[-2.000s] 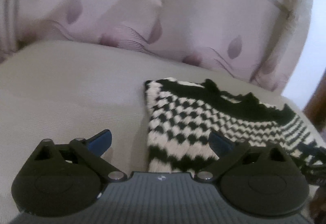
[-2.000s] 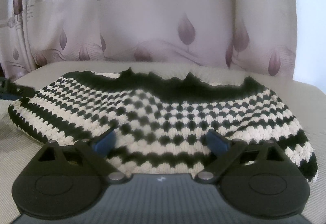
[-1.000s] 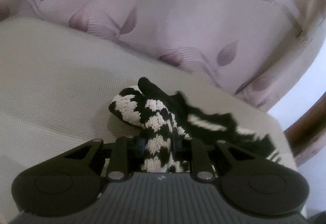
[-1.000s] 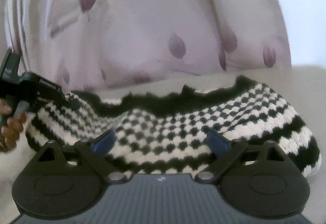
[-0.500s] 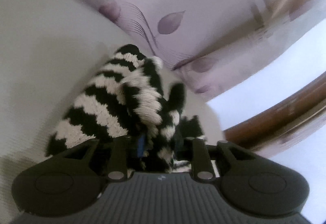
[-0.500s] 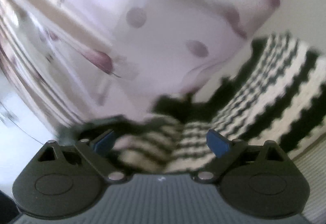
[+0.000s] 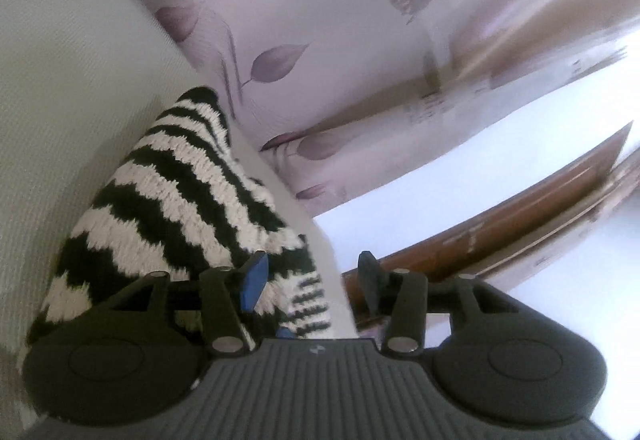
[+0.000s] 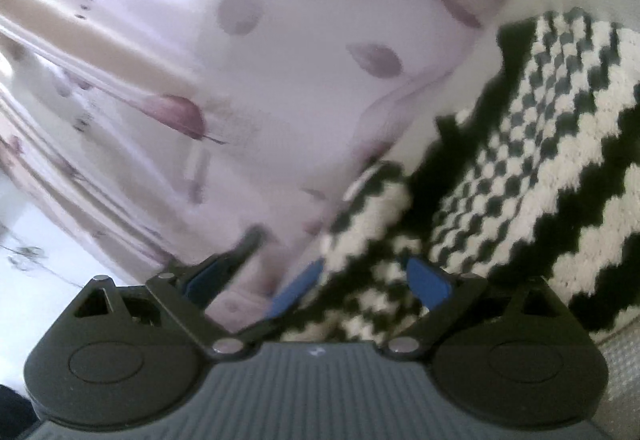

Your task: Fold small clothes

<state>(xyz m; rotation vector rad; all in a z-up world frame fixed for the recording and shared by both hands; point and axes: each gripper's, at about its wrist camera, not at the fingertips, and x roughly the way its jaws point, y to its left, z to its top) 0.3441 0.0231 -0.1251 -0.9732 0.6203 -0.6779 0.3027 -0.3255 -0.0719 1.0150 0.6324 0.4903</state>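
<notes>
Knit wool: black and cream garment (image 7: 176,208), striped and checked, lies folded over on the pale woven surface (image 7: 60,80).
Left wrist view, garment: it rests at lower left, its far tip near the mauve leaf-print curtain (image 7: 320,20).
Left wrist view, left gripper (image 7: 312,276): 2 blue pads stand partly apart; the jaws have just been opening. The left pad sits against the knit's edge, the right pad is clear of it, so the cloth is no longer pinched.
Left wrist view, background: a brown wooden rail (image 7: 500,216) runs at right.
Right wrist view, garment (image 8: 540,168): it fills the right side, blurred, with a folded flap at centre.
Right wrist view, right gripper (image 8: 320,280): fingers spread wide, gripping nothing; the flap lies between them.
Right wrist view, other gripper: a blue pad (image 8: 296,288) shows beside the flap.
Containers: none visible.
</notes>
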